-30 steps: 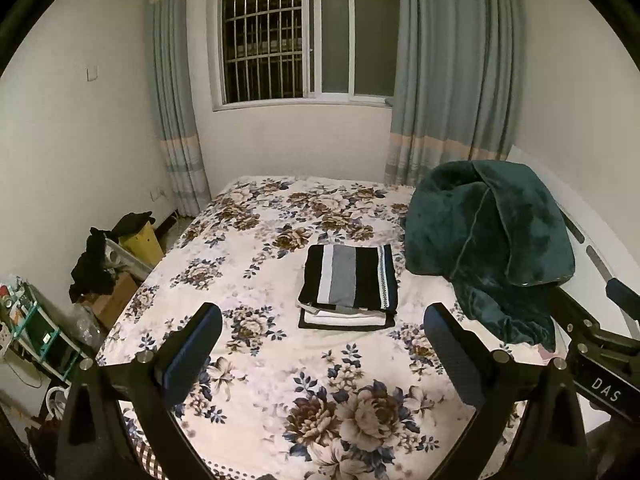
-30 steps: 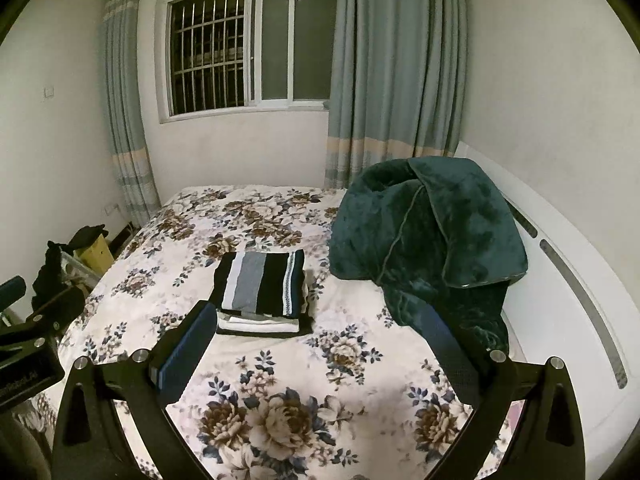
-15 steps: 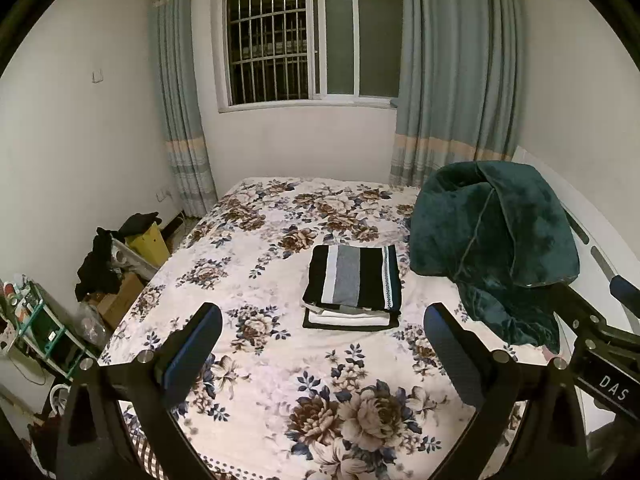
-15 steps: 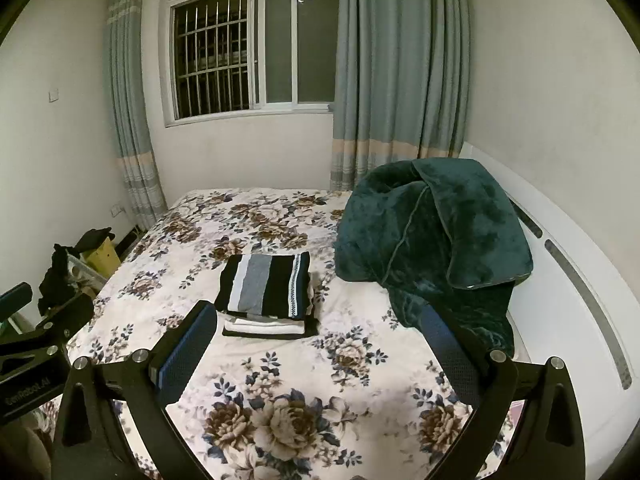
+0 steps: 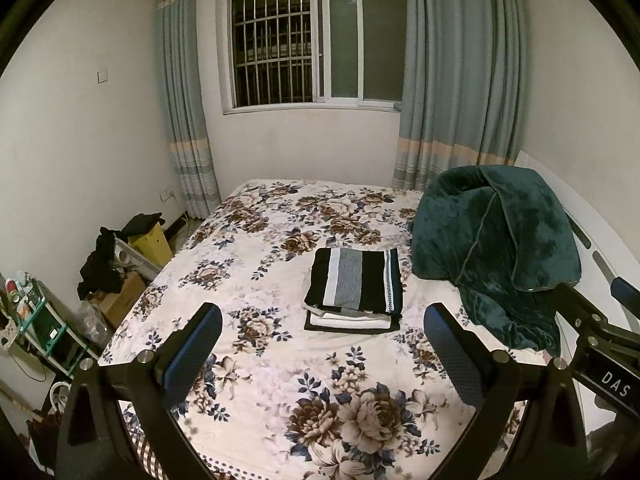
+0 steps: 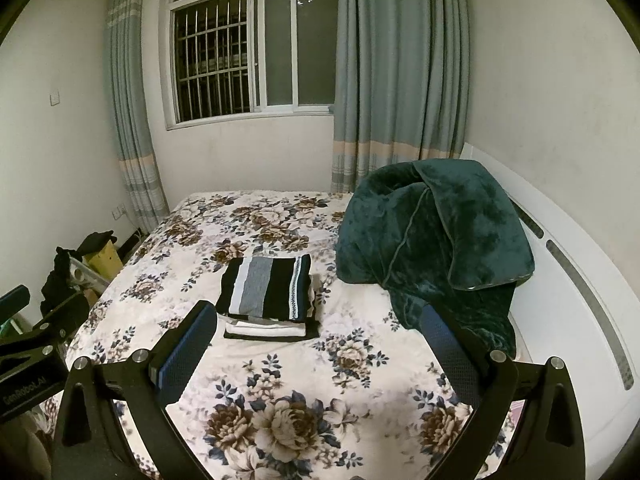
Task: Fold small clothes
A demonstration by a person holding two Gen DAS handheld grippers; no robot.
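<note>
Left gripper (image 5: 323, 350) hangs above the near edge of the bed (image 5: 256, 356), jaws spread wide and holding nothing. Right gripper (image 6: 320, 346) likewise, spread and bare. And the stack of folded clothes (image 5: 354, 290) sits mid-bed, striped piece on top, just beside the green blanket (image 5: 494, 248) heaped along the right edge.

Stack on the bed, ahead of both tools

The folded clothes (image 5: 354, 290) lie on the bed (image 5: 280, 364) beyond the left tool (image 5: 322, 350); the blanket (image 5: 496, 248) sits right of them, nearer the right tool (image 6: 320, 346).
</note>
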